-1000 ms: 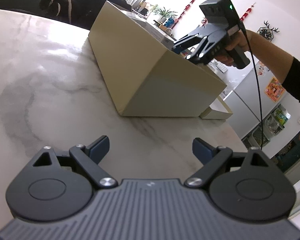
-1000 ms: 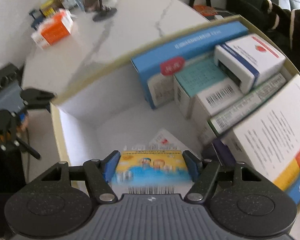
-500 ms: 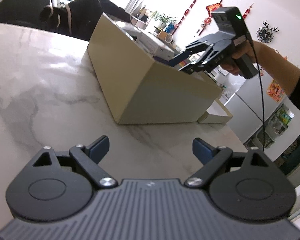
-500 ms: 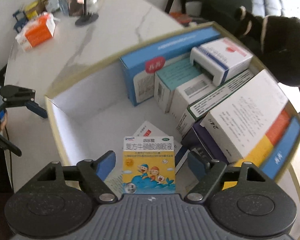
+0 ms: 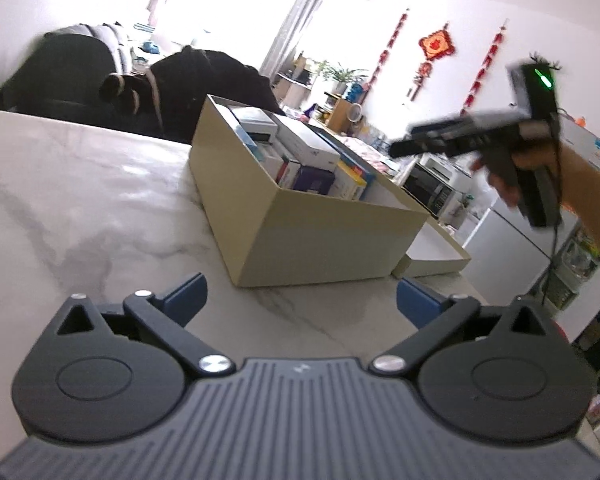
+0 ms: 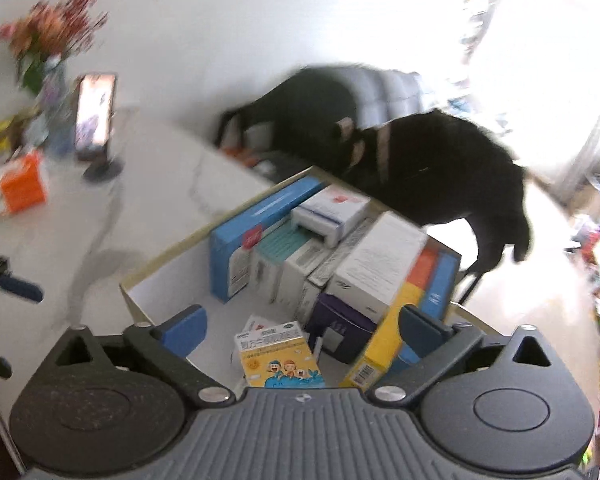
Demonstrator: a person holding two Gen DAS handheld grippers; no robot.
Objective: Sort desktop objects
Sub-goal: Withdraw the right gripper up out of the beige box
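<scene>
Opening right gripper (image 6: 302, 322), nothing pinched; yellow carton (image 6: 278, 358) dropped in beige box (image 6: 162, 254), apparently flat (blurry). Left gripper (image 5: 300, 296) also opening, empty. Orange pack (image 6: 22, 186) next.

Place: a home living and dining room.
Signs: marble table (image 5: 80, 200), red hanging decorations (image 5: 437, 45) on the far wall, microwave (image 5: 428, 188), fridge (image 5: 504, 240), flower vase (image 6: 48, 60).

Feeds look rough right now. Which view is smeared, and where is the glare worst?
Right wrist view: motion blur smears the flowers and phone on a stand; window glare whites out the upper right. Left wrist view: sharper on the beige cardboard box, but the right gripper is streaked and the window blown out.
</scene>
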